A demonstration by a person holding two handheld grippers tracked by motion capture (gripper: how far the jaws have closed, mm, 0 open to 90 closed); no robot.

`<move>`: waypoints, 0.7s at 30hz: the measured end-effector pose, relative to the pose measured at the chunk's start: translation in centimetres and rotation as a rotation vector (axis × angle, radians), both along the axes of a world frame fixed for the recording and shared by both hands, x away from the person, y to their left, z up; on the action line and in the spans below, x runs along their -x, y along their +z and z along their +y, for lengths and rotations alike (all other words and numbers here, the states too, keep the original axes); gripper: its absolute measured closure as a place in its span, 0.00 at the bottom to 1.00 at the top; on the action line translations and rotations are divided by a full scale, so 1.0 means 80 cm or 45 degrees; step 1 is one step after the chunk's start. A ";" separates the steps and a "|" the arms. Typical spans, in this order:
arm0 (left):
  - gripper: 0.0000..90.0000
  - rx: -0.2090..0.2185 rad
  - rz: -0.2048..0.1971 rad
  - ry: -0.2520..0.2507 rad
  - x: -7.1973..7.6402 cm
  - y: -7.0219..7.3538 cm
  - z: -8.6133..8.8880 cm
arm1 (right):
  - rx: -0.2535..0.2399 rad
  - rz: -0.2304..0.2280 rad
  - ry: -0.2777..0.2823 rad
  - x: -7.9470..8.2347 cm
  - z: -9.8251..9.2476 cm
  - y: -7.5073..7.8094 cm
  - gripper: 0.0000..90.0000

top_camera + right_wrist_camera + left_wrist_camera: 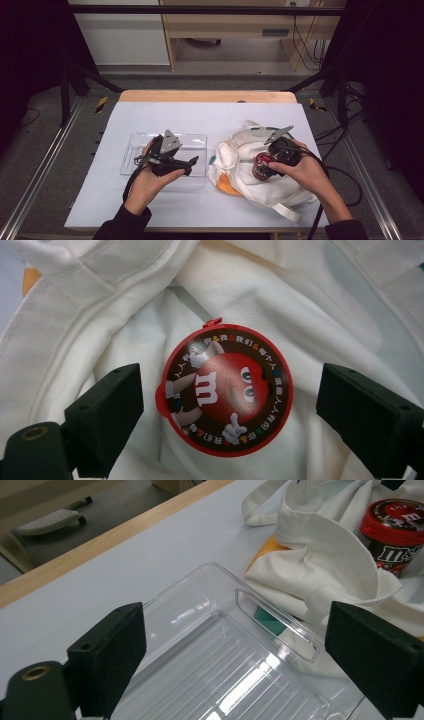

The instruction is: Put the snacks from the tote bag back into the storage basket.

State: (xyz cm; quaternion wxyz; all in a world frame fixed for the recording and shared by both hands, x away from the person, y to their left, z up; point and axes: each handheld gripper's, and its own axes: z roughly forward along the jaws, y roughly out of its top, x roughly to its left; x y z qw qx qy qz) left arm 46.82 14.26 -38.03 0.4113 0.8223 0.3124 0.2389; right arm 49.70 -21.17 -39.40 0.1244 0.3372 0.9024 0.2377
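Note:
A round red-lidded M&M's candy tub (260, 165) stands in the folds of a white cloth bag (239, 150) on the right of the table. My right gripper (270, 158) hovers over it, open. In the right gripper view the lid (227, 395) sits between the two black jaws with a gap on each side. My left gripper (190, 164) is held open above a clear plastic tray (134, 146), pointing right. The left gripper view looks across the ribbed tray (220, 650), which holds nothing, towards the bag (325, 560) and the tub (395, 530).
A white mat (200, 115) covers the table, with a wooden edge (205, 96) at the back. The bag's strap (285, 210) trails toward the front right corner. Black frame posts stand at both sides, and cables (345, 175) hang off the right edge.

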 end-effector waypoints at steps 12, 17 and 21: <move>0.11 -0.002 0.007 0.016 -0.004 0.000 0.010 | 0.096 0.071 0.054 -0.011 0.013 -0.018 0.16; 0.11 0.000 0.008 0.022 -0.005 0.000 0.013 | 0.121 0.100 0.043 -0.017 0.016 -0.025 0.20; 0.11 0.000 0.007 0.025 -0.006 0.000 0.015 | 0.122 0.111 0.047 -0.019 0.018 -0.026 0.26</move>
